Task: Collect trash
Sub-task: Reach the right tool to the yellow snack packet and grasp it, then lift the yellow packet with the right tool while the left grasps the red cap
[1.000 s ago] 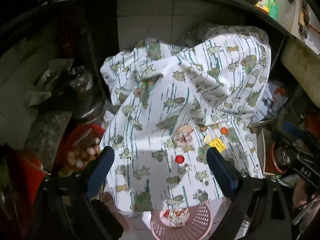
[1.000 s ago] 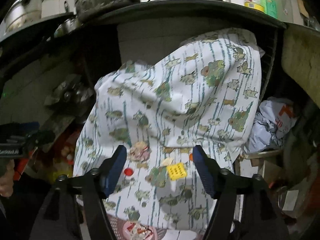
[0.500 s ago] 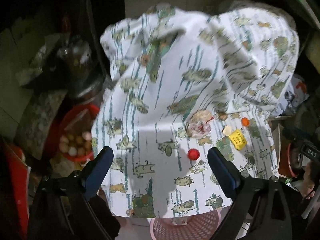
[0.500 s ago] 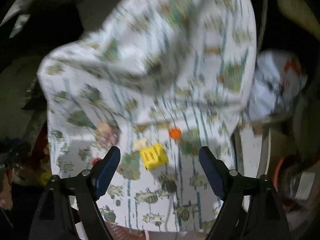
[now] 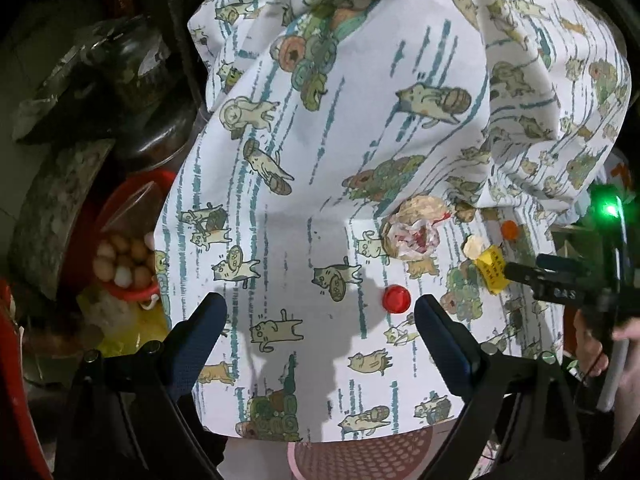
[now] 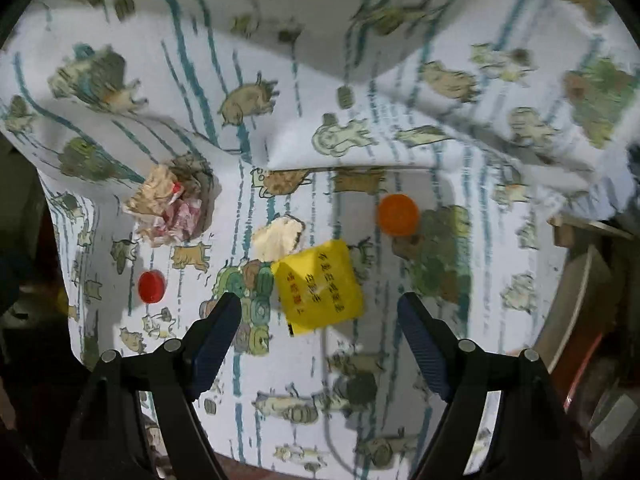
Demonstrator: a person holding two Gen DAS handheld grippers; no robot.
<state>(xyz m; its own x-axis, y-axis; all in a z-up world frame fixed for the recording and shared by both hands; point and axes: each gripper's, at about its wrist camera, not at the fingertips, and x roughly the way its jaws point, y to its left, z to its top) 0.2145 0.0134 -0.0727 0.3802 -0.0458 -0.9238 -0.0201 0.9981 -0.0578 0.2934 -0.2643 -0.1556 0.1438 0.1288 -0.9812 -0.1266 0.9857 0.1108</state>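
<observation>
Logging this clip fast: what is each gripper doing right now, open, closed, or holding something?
Left gripper: open, holding nothing, above the red cap.
Right gripper: open, holding nothing, jaws just widened, yellow packet just ahead.

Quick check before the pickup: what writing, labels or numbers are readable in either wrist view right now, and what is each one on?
"DAS", partly legible white letters, uncertain: on the right gripper body, seen from the left wrist.
Yellow packet: rows of dark printed characters, too blurred to read.
Crumpled wrapper: red print, unreadable.
Red cap and orange cap: no text visible.
Cloth: cartoon cats only, no words.
</observation>
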